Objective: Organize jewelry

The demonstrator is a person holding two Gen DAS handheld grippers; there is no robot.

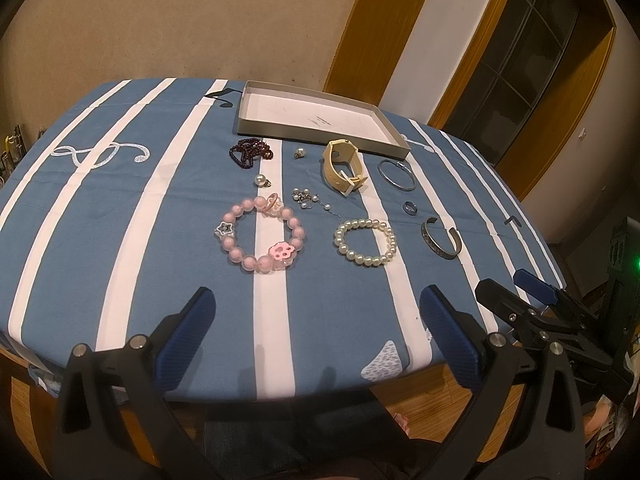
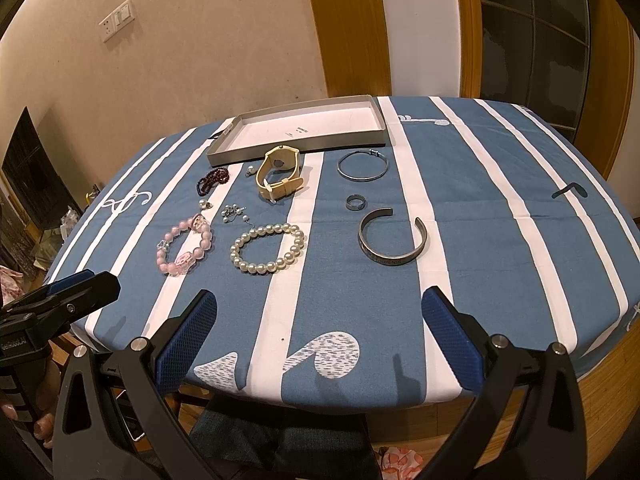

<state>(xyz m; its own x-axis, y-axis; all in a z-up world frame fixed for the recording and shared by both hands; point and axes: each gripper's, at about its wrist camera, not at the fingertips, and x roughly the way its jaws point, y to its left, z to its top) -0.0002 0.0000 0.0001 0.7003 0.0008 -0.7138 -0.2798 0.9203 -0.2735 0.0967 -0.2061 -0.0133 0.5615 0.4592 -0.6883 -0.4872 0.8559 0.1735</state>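
The counter (image 1: pixel 132 240), under a blue cloth with white stripes, fills the middle of both views; near its far edge, upper centre of the frame, sits a shallow grey tray (image 1: pixel 320 136) with a white floor, nothing in it; the left tongs (image 1: pixel 316 308) and right tongs (image 2: pixel 318 308) hang over the near edge at the bottom of their frames, each pair standing wide apart and holding nothing; the jewelry lies loose mid-frame on the cloth, outside the tray: a cream watch (image 2: pixel 278 176) just before the tray wall, a pink bead bracelet (image 1: pixel 262 236) left of a pearl bracelet (image 1: pixel 366 242), an open metal cuff (image 2: pixel 392 242) to the right, a thin bangle (image 2: pixel 362 166) above it, dark red beads (image 1: pixel 250 151) at upper left, a small dark ring (image 2: pixel 355 202) between bangle and cuff.
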